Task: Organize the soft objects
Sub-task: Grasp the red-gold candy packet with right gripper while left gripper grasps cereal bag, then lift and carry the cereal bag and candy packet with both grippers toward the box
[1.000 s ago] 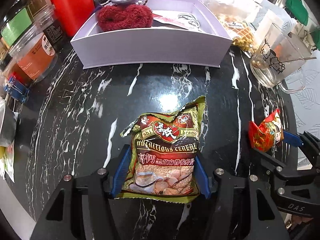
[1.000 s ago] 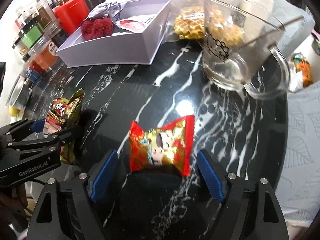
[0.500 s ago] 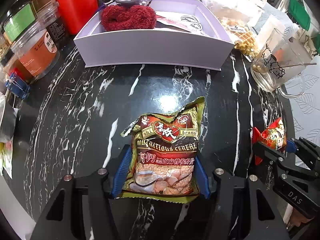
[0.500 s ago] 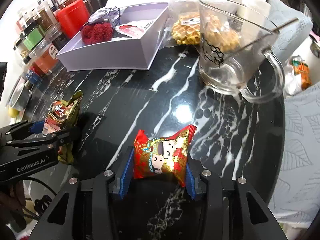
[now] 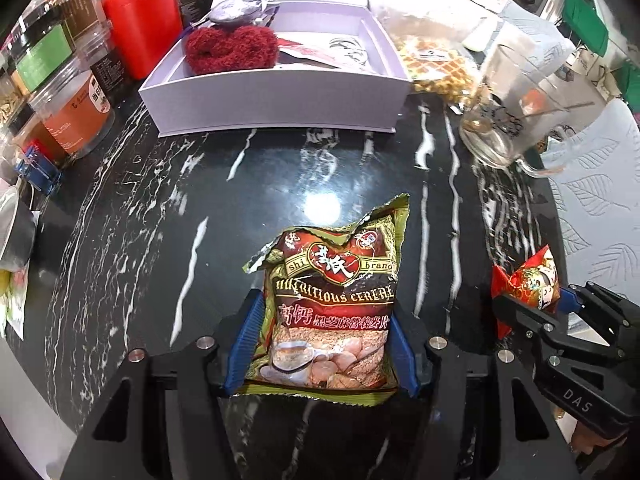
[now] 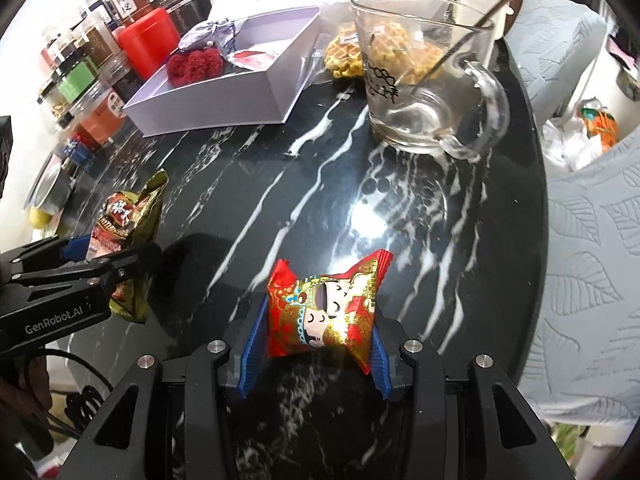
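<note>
Both grippers steeply downward, loaded.

Each camera sits on its own gripper, just behind the two fingers, and looks steeply down and forward along them over a black marble table.

The left wrist view has the left gripper close at the bottom edge and faces a lilac box squarely at the far side.

The right wrist view stands to the right of it, with the right gripper near the lens, and sees the same box at an angle, up and to the left.

Both views share the tabletop, the box and a glass mug, and each catches the other gripper at its side edge.
</note>
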`<state>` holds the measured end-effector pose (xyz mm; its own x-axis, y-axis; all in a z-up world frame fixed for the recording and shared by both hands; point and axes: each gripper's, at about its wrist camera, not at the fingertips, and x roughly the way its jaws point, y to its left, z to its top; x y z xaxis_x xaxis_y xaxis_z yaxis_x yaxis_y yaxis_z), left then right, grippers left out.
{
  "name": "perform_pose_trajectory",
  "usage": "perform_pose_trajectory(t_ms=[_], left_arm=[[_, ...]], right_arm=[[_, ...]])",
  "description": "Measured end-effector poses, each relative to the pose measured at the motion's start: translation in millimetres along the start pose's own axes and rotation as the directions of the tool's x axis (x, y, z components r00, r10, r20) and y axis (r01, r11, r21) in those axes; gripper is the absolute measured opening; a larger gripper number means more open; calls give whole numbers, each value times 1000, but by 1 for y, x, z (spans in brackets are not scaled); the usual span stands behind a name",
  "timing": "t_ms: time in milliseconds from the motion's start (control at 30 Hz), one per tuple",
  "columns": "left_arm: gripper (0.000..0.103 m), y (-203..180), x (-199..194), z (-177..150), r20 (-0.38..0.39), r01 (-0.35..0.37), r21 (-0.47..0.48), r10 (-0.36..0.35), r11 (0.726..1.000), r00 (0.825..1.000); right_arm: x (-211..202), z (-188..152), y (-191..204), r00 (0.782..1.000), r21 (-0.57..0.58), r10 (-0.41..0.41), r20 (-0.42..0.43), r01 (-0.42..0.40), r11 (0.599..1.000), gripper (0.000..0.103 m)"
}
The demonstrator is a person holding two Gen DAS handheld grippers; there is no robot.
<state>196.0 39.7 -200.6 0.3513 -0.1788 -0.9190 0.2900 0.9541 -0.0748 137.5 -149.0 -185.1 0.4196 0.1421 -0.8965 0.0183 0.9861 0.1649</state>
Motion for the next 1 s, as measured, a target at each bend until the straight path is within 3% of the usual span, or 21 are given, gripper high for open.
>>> perform_pose_trajectory(t_ms=[433,1000], left_arm=[[58,-36,-39,-34,11,0,8,-1,1000,1000],[58,-80,-122,-36,85,38,47,-42,998,995]], right_arm=[[-39,-33,-7,999,-13,35,11,-35,999,44],[-115,-53,-8,996,-55,73,57,-70,996,44]])
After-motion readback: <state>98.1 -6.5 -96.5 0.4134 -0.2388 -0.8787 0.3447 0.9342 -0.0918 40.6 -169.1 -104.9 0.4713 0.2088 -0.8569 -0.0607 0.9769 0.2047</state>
